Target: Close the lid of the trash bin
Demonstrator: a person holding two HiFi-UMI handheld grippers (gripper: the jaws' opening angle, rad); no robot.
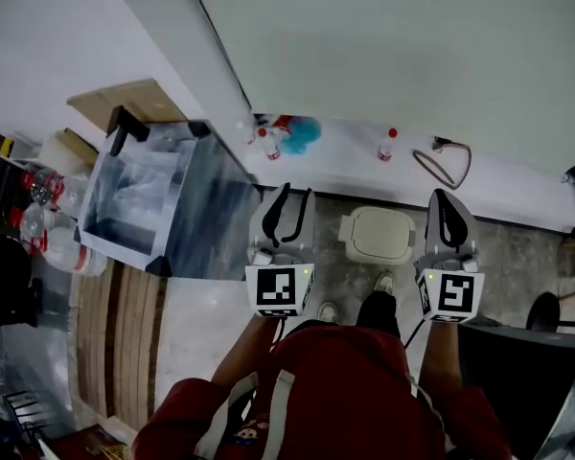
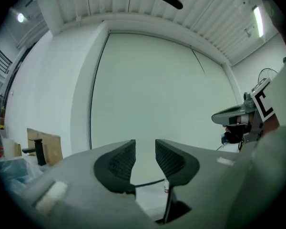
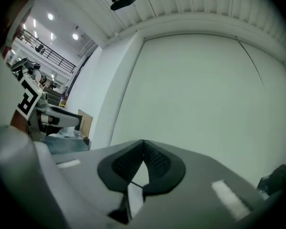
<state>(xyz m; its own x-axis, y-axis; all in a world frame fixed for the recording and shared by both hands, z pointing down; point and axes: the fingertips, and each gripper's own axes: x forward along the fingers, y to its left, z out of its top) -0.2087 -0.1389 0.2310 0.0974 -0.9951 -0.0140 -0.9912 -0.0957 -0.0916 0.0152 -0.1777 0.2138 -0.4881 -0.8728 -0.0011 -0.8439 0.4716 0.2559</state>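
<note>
Evidently the lid of the trash bin (image 1: 376, 235) at mid-frame looks down already, so hold the empty, wide-parted left gripper (image 2: 145, 144) and the empty, tip-closed right gripper (image 3: 143, 143) clear.

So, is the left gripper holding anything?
No, the left gripper has its jaws apart, with nothing gripped between them.

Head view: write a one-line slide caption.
Person stands before the closed trash bin, left gripper open, right gripper shut.
</note>
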